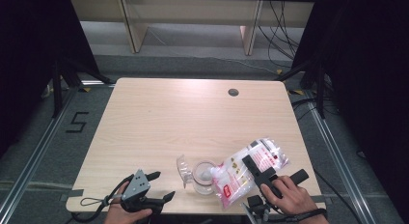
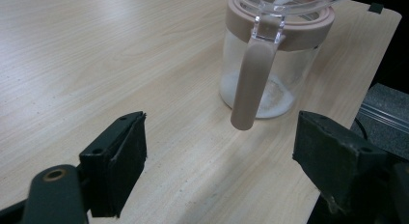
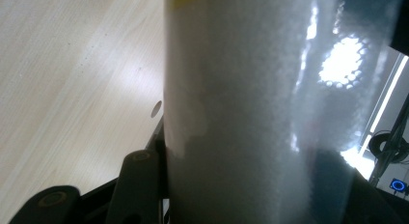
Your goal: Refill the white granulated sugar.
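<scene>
A clear plastic bag (image 1: 251,168) of fine white grains, printed with red and yellow marks, is clamped between the jaws of the right gripper (image 1: 259,171) and tilted so that its lower end hangs over the mouth of a glass jar (image 1: 203,177). In the right gripper view the bag (image 3: 241,113) crowds the lens, its white contents pressed between the black jaws.

The jar has a dusty-pink collar and a matching pink handle (image 2: 251,81), and a thin layer of white grains lies on its bottom. Its clear lid (image 1: 183,169) seems to stand flipped open at the jar's left, though the high view is too small to be sure.

The left gripper (image 1: 155,186) rests near the table's front edge, its jaws spread wide with nothing between them, pointing toward the jar from well apart.

Jar, bag and both grippers crowd the front right part of the wooden table (image 1: 183,118). The bag's upper end reaches toward the right edge. The far and left parts of the tabletop lie bare apart from a round cable hole (image 1: 233,92) near the back edge.
</scene>
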The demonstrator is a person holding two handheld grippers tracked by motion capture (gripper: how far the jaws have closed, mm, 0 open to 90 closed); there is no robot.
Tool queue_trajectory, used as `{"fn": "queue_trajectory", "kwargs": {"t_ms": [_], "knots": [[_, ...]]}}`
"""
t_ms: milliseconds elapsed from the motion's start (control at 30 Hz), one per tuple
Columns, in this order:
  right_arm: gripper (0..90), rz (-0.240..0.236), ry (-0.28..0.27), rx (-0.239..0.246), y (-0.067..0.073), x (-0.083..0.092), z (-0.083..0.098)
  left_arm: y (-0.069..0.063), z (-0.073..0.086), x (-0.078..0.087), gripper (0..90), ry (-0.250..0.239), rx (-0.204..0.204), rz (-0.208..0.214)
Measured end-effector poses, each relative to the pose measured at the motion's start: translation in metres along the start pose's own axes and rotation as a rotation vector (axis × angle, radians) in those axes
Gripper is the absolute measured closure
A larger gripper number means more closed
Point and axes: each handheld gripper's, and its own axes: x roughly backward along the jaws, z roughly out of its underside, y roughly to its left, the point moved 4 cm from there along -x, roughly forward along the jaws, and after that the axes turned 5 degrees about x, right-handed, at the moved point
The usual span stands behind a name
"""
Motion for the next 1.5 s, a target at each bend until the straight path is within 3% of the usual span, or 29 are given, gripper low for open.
{"fn": "queue_trajectory", "kwargs": {"t_ms": [400,433,800,867,900,1033,1067,1100,1167,1300,1333,1500], "knots": [[56.4,-0.019,0.015,-0.039,0.0021,0.0021,-0.0024,-0.0002,-0.0002,0.0,18.9,-0.001,-0.002,0.001],[56.5,0.003,-0.004,0.002,-0.0004,0.0006,-0.0019,-0.0003,-0.0003,-0.0003,18.9,-0.007,0.003,0.006],[56.6,0.002,0.004,-0.014,0.0006,0.0019,-0.0012,-0.0005,-0.0001,-0.0003,18.9,-0.003,-0.001,0.006],[56.7,0.001,-0.006,0.005,-0.0015,0.0012,-0.0019,-0.0004,-0.0001,-0.0007,18.9,-0.006,0.0,0.009],[56.7,0.0,0.004,-0.017,0.0005,0.002,-0.0014,-0.0004,-0.0001,-0.0006,18.9,-0.005,0.0,0.007],[56.8,0.005,0.001,-0.013,0.0001,0.0021,-0.0017,-0.0005,-0.0002,-0.0008,18.9,-0.006,0.001,0.008],[56.8,-0.017,0.019,-0.038,0.0012,0.0034,-0.0022,-0.0004,-0.0001,-0.0007,18.9,-0.005,0.0,0.008],[56.9,-0.006,-0.003,0.005,-0.0015,0.0015,-0.0018,-0.0005,-0.0001,-0.0007,18.9,-0.005,0.0,0.008],[56.9,-0.015,0.015,-0.028,0.0003,0.003,-0.0019,-0.0005,-0.0001,-0.0008,18.9,-0.006,0.001,0.009],[57.1,0.001,-0.003,0.005,-0.0017,0.0021,-0.0006,-0.0004,0.0001,-0.0009,18.9,0.002,-0.006,0.002],[57.2,-0.014,0.02,-0.037,0.0003,0.0043,-0.001,-0.0004,0.0001,-0.0009,18.9,0.002,-0.006,0.002],[57.4,-0.015,0.019,-0.035,0.0004,0.0041,-0.0012,0.0002,-0.0002,-0.0009,18.9,-0.004,-0.006,0.009]]}}
